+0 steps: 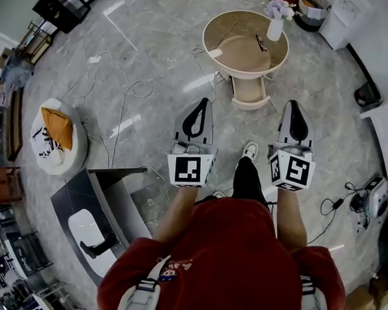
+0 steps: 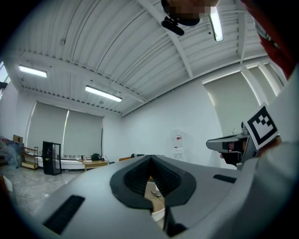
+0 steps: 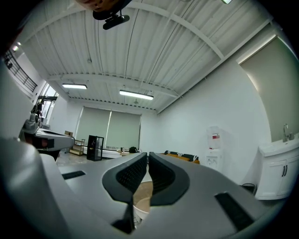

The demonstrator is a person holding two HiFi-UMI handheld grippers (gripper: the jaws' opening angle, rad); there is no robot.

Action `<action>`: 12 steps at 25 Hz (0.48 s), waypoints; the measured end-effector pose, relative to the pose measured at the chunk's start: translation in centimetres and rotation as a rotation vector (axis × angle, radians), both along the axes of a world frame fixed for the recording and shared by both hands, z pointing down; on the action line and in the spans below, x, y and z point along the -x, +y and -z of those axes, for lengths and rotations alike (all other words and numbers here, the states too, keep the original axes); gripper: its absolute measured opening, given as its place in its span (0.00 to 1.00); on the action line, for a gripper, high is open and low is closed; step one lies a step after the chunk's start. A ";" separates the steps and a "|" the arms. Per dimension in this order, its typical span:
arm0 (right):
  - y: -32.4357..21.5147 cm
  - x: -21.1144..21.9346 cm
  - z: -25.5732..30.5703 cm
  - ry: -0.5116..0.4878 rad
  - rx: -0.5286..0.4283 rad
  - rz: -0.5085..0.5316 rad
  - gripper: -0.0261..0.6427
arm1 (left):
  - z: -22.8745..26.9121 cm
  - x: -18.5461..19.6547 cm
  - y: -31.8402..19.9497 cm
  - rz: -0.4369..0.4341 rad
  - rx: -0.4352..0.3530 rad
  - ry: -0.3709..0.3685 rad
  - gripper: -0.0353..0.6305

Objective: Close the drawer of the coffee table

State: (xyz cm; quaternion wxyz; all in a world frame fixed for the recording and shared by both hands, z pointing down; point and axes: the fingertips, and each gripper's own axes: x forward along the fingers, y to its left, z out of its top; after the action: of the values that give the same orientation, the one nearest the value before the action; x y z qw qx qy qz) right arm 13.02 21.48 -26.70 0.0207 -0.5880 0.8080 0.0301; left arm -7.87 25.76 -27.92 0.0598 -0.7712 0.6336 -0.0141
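- Coffee table (image 1: 245,50): round, beige, raised rim, at the top centre of the head view on the grey marble floor (image 1: 154,45).
- Drawer (image 1: 250,90): pulled out from under the table top on the side nearest the person. Its front edge is clear of the table's outline.
- Left gripper (image 1: 204,101): held level and pointed at the table, well short of the drawer. In the left gripper view the pad tips meet and nothing is clamped between them.
- Right gripper (image 1: 294,102): level with the left one and also well apart from the drawer. Its pads are together with only a thin slit left, and they hold nothing.
- Both gripper views: each gripper's own grey body fills the lower half. Only a sliver of the table top shows through the hollow below the pads, and the drawer is hidden in both.
- On the table top: a white vase (image 1: 275,29) with pale flowers at the far rim, and a small dark object (image 1: 260,42), possibly a pair of glasses but too small to confirm.
- Person's red shirt (image 1: 221,256) blocks the floor at the bottom centre. One shoe (image 1: 249,149) shows between the grippers.
- At left: white cables (image 1: 129,89) trail across the floor. A white seat with an orange cushion (image 1: 57,128) stands there.
- The room edges are bent by the wide lens, so the shelving at far left is unreadable.
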 end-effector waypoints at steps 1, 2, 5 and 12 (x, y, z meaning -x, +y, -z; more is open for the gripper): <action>-1.2 0.0 -0.5 0.002 0.011 0.006 0.08 | 0.1 -0.1 -1.3 0.002 -0.013 0.022 0.07; -2.4 0.1 -0.9 0.006 0.020 0.014 0.08 | 0.2 -0.2 -2.6 0.009 -0.018 0.037 0.07; -6.2 0.2 -1.6 0.014 0.044 0.036 0.08 | -0.5 -0.2 -6.7 0.047 0.006 0.033 0.07; -15.5 -1.8 -2.3 0.029 0.068 0.080 0.08 | -0.6 -1.5 -15.3 0.087 0.019 -0.085 0.07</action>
State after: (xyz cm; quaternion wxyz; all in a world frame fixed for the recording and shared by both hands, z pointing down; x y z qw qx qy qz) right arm 14.82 6.03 -24.35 -0.0098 -0.5551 0.8317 0.0101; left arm -6.36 10.51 -27.32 0.0787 -0.7423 0.6631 -0.0556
